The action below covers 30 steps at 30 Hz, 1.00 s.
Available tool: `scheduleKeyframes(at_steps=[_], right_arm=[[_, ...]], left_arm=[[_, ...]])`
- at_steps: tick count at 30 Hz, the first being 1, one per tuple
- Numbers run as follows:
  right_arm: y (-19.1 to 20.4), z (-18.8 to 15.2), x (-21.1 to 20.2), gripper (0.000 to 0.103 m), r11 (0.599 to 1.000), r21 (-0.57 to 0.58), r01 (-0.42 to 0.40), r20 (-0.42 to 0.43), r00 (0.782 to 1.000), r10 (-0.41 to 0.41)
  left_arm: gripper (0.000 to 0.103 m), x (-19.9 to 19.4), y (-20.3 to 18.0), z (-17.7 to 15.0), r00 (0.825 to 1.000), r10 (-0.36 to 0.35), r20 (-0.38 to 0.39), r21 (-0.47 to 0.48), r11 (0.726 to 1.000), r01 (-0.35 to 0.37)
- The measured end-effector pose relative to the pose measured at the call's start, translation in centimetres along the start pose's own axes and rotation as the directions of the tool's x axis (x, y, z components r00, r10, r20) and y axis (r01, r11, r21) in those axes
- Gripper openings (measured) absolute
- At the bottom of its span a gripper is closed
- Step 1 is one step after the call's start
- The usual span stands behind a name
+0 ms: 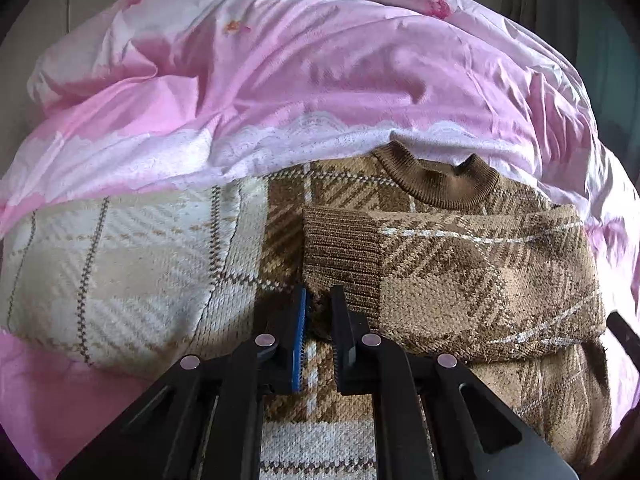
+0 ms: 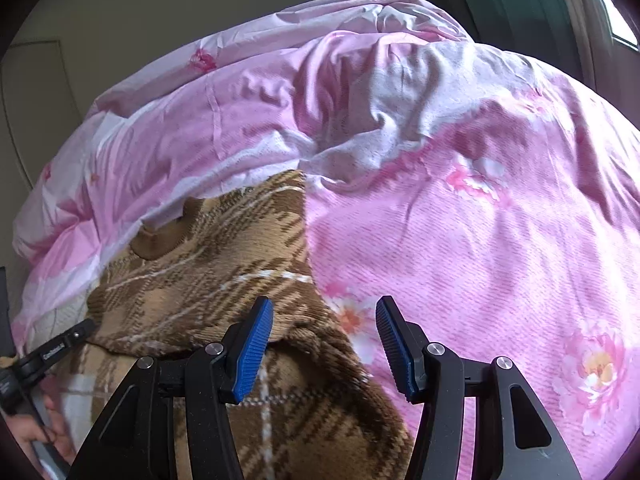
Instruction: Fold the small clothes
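Two claws: left claw (image 1: 319, 300) pinches the sweater's cuff (image 1: 340, 256), right claw (image 2: 325, 312) gapes empty.

The setting was identified as a bedroom in a home. A bed was indicated by a rumpled pink quilt (image 1: 304, 80) printed with flowers, which filled most of both views. A knitted brown plaid sweater (image 1: 460, 264) was laid out on it. A plain pale wall (image 2: 160, 20) and a curtained window (image 2: 616, 20) were seen behind the bedding.
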State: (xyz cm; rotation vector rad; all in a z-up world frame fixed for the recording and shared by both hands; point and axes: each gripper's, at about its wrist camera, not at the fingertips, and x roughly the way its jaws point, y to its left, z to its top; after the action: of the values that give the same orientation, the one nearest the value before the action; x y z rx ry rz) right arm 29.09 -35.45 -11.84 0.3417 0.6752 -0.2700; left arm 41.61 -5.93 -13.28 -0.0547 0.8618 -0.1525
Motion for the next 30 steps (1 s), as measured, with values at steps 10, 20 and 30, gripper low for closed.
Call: scheduleKeyframes(at_steps=[10, 20, 30], right_arm=[[1.2, -1.7, 1.2, 0.055, 0.995, -0.102, -0.008, -0.109, 0.994, -0.003], [-1.6, -1.2, 3.0, 0.055, 0.997, 0.009, 0.073, -0.139, 0.988, -0.071], [-2.4, -1.8, 0.5, 0.056, 0.997, 0.005, 0.081, -0.102, 0.992, -0.08]], left_arm=[[0.013, 0.0, -0.1, 0.3, 1.0, 0.001, 0.001, -0.002, 1.0, -0.001], [0.013, 0.3, -0.2, 0.0, 1.0, 0.01, 0.01, -0.004, 1.0, -0.01], [0.017, -2.1, -1.6, 0.2, 0.997, 0.034, 0.073, 0.043, 0.998, -0.037]])
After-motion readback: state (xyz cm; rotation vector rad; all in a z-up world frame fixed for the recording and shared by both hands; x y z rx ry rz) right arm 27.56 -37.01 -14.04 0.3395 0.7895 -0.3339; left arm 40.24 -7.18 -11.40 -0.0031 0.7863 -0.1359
